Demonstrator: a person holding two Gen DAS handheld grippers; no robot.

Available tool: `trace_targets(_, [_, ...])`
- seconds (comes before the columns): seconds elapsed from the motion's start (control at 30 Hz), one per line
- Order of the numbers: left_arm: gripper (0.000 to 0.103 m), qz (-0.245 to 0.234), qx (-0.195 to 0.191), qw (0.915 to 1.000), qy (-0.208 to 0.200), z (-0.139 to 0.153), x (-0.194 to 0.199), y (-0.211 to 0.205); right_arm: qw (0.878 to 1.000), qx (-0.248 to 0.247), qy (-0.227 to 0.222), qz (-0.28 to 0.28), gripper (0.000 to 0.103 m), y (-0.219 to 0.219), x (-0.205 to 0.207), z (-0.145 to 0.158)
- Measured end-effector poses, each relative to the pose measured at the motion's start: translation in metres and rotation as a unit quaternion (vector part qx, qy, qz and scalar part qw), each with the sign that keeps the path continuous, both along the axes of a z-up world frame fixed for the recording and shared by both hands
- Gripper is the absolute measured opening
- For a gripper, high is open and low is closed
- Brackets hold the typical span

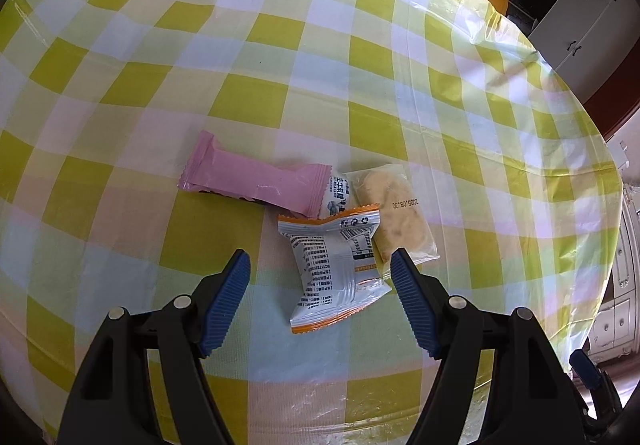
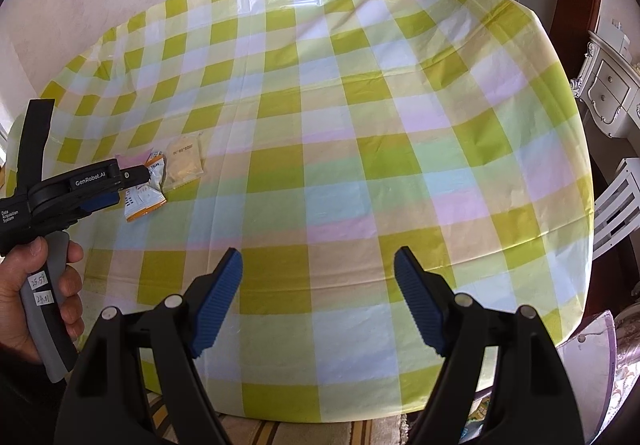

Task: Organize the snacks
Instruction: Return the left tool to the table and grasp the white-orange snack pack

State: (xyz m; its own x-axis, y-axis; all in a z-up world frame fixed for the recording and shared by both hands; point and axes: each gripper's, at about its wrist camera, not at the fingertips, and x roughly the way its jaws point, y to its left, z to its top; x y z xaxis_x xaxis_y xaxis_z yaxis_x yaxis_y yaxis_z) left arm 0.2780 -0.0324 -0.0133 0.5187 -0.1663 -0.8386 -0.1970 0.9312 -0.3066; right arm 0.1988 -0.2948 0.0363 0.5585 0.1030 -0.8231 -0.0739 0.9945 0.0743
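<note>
Left gripper [image 1: 320, 265]: jaws spreading wide, straddling the white pack [image 1: 336, 269].
Right gripper [image 2: 318, 265]: hanging spread, empty.
Risk: closing may be snagging the clear pack [image 1: 394, 215] touching it.

bright daylight, soft shadows | sheen/glare on plastic tablecloth [image 1: 360, 45] | strong fisheye bending, black vignette corners | centre sharp, rims soft

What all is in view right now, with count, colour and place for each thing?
pink plastic-wrapped snack bar: one, pink, left of the cluster.
white and orange foil snack packet: one, between the left fingers.
clear packet of pale yellow snack: one, right of the cluster.
small white printed packet: one, partly hidden under the pink bar.
checked plastic tablecloth: one, yellow-green and white, covers the table.
left hand-held gripper: open.
right hand-held gripper: open, over bare cloth.
</note>
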Motion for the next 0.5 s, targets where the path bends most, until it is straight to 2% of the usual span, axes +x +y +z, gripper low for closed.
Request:
trace_targets(0.3, [0.069, -0.010, 0.024, 0.9996, 0.011, -0.005, 0.007, -0.008, 1.000, 0.000, 0.004, 0.011, 0.078, 0.011, 0.009, -0.005])
trace_targets(0.5, [0.058, -0.018, 0.045, 0.9988, 0.012, -0.006, 0.008, -0.011, 1.000, -0.001, 0.004, 0.013, 0.078, 0.014, 0.012, -0.005])
